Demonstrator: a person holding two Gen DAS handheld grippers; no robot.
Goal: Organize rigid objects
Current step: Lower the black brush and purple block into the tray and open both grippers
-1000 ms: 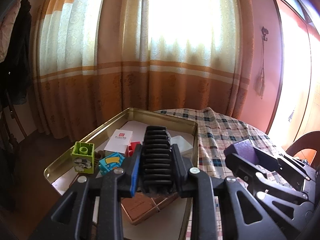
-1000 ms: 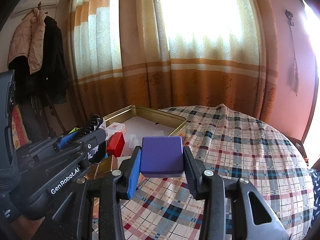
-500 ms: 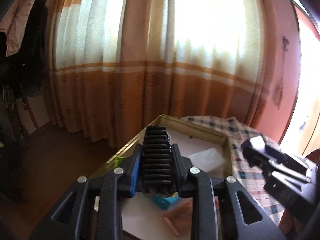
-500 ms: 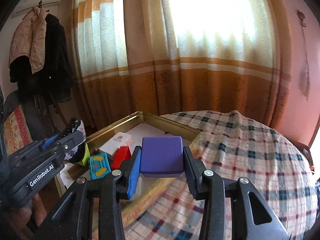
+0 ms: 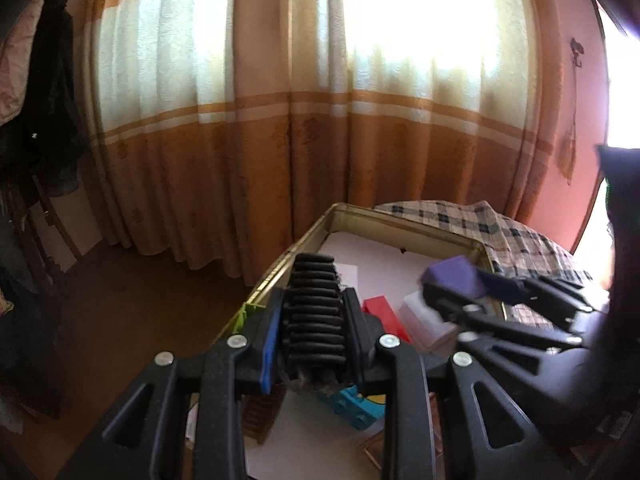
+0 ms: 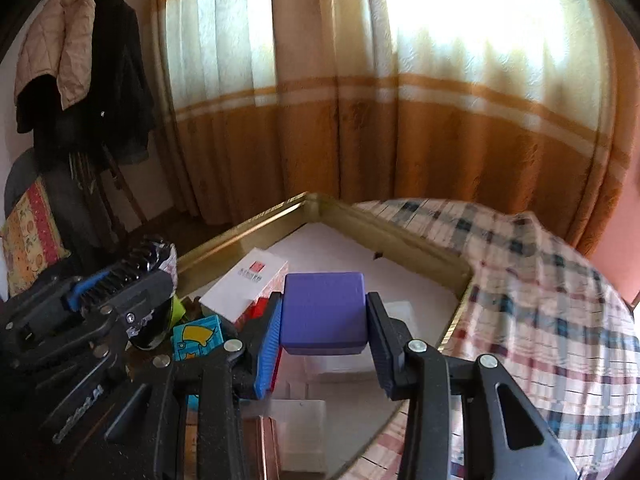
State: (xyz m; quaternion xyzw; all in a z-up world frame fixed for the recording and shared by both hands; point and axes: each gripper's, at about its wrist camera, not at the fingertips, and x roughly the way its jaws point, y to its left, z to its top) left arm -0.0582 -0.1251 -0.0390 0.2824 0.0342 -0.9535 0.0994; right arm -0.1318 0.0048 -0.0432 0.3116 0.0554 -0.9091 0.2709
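With our right tongs [image 6: 324, 316] clamping the purple block [image 6: 323, 312] over the gold tray [image 6: 400, 236] and our left tongs [image 5: 314, 312] gripping the black ribbed piece [image 5: 314, 308], crowded boxes below could topple either drop.

- purple cube [image 6: 323, 312], matte, level, clamped between the right gripper [image 6: 324, 320] pads above the tray
- black ribbed piece [image 5: 316, 312], upright, pinched by the left gripper [image 5: 316, 336]
- gold metal tray [image 6: 240, 236], white-lined, on the plaid cloth; holds a white box with red logo [image 6: 246, 284], red block [image 5: 386, 316], blue-and-yellow block [image 6: 196, 336], translucent box [image 5: 424, 320]
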